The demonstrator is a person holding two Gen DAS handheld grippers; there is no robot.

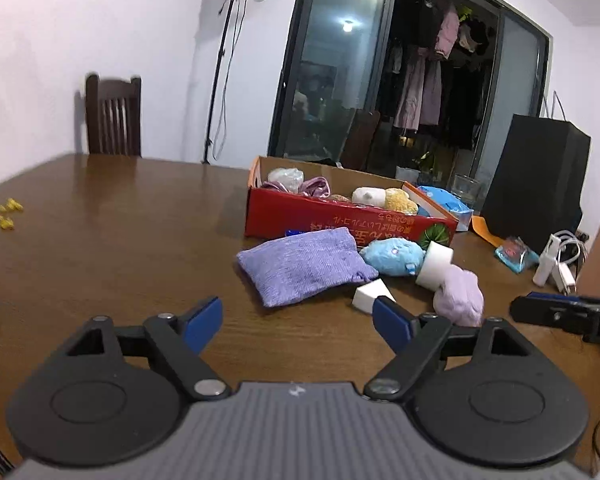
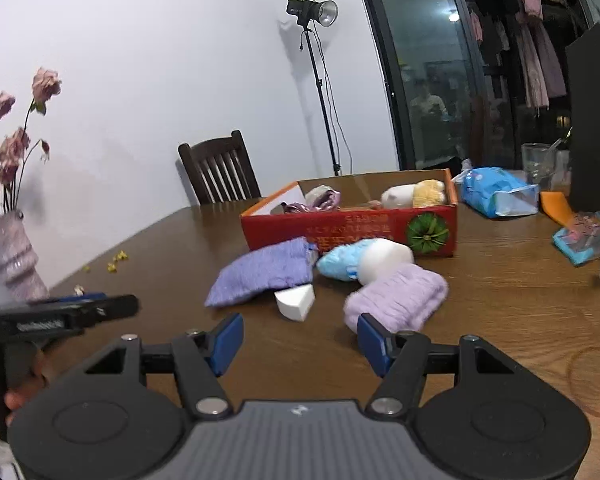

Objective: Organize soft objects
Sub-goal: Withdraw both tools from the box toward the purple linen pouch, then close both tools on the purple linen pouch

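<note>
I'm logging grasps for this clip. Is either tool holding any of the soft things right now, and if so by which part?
Nothing is held. The left tool and the right tool both stand open over bare table, short of the purple pouch and the lilac bundle.

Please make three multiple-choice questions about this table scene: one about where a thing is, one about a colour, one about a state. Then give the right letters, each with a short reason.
1. Where does the purple pouch lie?
A. inside the box
B. on the table in front of the red box
C. on the chair

2. What colour is the plush toy beside the pouch?
A. light blue
B. green
C. black

3. How is the right gripper?
A. shut on the pouch
B. shut on a sponge
C. open, holding nothing

Answers:
1 B, the pouch rests on the table just before the box wall.
2 A, its body is pale blue in both views.
3 C, its blue pads stand apart with only bare table between them.
</note>
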